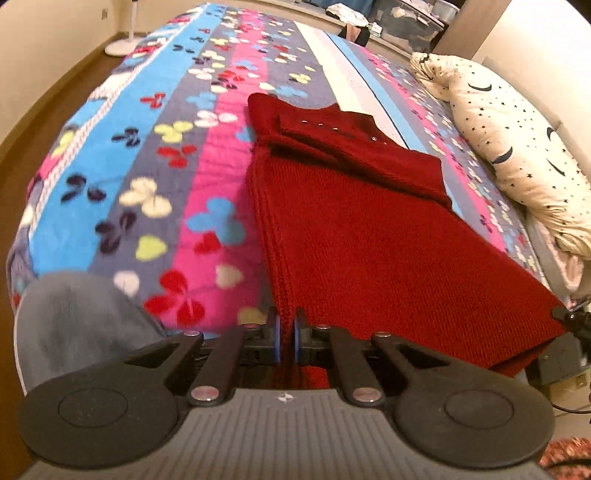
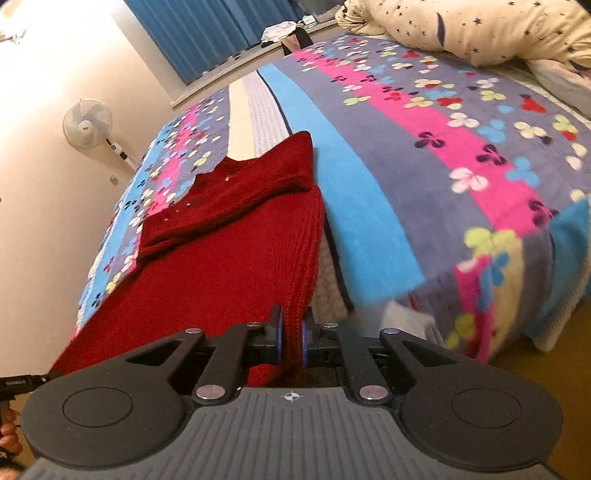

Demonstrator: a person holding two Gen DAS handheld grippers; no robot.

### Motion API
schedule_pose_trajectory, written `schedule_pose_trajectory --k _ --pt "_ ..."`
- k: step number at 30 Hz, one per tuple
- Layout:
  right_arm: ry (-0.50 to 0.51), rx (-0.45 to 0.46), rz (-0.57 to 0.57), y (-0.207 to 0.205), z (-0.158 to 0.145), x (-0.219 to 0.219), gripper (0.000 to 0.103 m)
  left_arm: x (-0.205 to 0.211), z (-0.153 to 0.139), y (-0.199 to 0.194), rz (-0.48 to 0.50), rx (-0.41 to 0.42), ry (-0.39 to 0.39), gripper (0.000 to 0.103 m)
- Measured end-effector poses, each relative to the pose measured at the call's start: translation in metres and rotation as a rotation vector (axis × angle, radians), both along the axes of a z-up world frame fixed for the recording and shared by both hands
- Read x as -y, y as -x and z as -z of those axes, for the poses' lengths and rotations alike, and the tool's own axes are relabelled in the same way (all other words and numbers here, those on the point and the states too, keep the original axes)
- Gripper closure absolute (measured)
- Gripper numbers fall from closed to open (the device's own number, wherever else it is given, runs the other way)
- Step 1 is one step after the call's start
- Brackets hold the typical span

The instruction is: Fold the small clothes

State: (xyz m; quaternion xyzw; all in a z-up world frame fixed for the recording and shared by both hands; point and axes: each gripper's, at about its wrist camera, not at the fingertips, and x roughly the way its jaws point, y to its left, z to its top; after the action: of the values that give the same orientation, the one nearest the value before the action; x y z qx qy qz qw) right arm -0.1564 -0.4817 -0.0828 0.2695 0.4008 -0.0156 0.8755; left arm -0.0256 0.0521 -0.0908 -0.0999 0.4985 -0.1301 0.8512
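Your left gripper [image 1: 287, 334] and right gripper [image 2: 291, 338]: jaws clamped on red sweater [image 1: 369, 236] hem corners (sleeves folded in), over flowered blanket [image 1: 155, 155]

Bed covered by a fleece blanket [image 2: 424, 122] striped in blue, grey and pink, printed with clover shapes. Cream star-patterned pillow [image 1: 517, 147] lies along one edge. White pedestal fan [image 2: 87, 122] stands against a plain cream wall [image 2: 44, 221]. Blue curtains [image 2: 207, 33] hang beyond. Brown floor [image 1: 48, 96] borders the bed.
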Motion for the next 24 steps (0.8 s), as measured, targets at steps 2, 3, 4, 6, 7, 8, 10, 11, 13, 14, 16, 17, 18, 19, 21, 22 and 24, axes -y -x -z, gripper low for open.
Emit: schedule_pose_trajectory --k 2,3,4,6,7,8,10,11,13,14,16,17,18,19,21,22,24 --pt "-0.008 -0.003 0.003 0.001 -0.007 0.002 0.094 -0.001 -0.005 0.002 0.004 0.011 -0.013 0.096" --pt "-0.009 -0.005 0.0 -0.004 -0.009 0.003 0.094 -0.002 -0.007 -0.002 0.004 0.015 -0.017 0.096" --pt "-0.004 -0.008 0.002 -0.012 -0.01 0.004 0.094 -0.002 -0.01 -0.008 0.001 0.018 -0.018 0.096" --pt "-0.007 -0.013 0.004 -0.034 -0.012 0.006 0.094 -0.003 -0.014 -0.026 -0.014 0.023 -0.019 0.096" --pt "-0.005 -0.019 0.006 -0.046 -0.012 0.007 0.094 -0.003 -0.016 -0.037 -0.019 0.022 -0.021 0.096" --pt "-0.005 -0.026 0.006 -0.06 -0.012 0.008 0.094 -0.003 -0.016 -0.05 -0.024 0.018 -0.024 0.096" --pt "0.0 -0.042 0.003 -0.095 -0.012 0.013 0.094 0.0 -0.016 -0.082 -0.031 0.011 -0.036 0.096" --pt "-0.001 -0.048 0.003 -0.113 -0.011 0.016 0.094 0.001 -0.016 -0.098 -0.031 0.013 -0.041 0.096" --pt "0.015 -0.055 0.0 -0.158 -0.011 0.022 0.094 0.006 -0.017 -0.137 -0.034 0.021 -0.049 0.096" --pt "0.025 -0.06 0.001 -0.181 -0.011 0.026 0.094 0.008 -0.017 -0.16 -0.036 0.024 -0.05 0.096" --pt "0.036 -0.092 0.016 -0.236 -0.007 0.035 0.094 0.013 -0.017 -0.213 -0.046 0.037 -0.055 0.096" --pt "0.045 -0.109 0.028 -0.266 -0.003 0.04 0.094 0.015 -0.016 -0.241 -0.058 0.04 -0.058 0.096" --pt "0.05 -0.124 0.042 -0.296 0.0 0.043 0.094 0.016 -0.013 -0.276 -0.086 0.039 -0.056 0.096" --pt "0.053 -0.138 0.071 -0.329 0.005 0.048 0.094 0.017 -0.01 -0.307 -0.121 0.042 -0.056 0.095" --pt "0.038 -0.162 0.134 -0.387 0.022 0.054 0.091 0.015 0.0 -0.375 -0.278 0.083 -0.093 0.088" --pt "0.034 -0.171 0.155 -0.415 0.034 0.057 0.089 0.013 0.005 -0.4 -0.341 0.085 -0.131 0.076" --pt "0.101 -0.21 0.238 -0.445 0.053 0.059 0.052 0.006 0.016 -0.448 -0.442 0.02 -0.184 0.023"
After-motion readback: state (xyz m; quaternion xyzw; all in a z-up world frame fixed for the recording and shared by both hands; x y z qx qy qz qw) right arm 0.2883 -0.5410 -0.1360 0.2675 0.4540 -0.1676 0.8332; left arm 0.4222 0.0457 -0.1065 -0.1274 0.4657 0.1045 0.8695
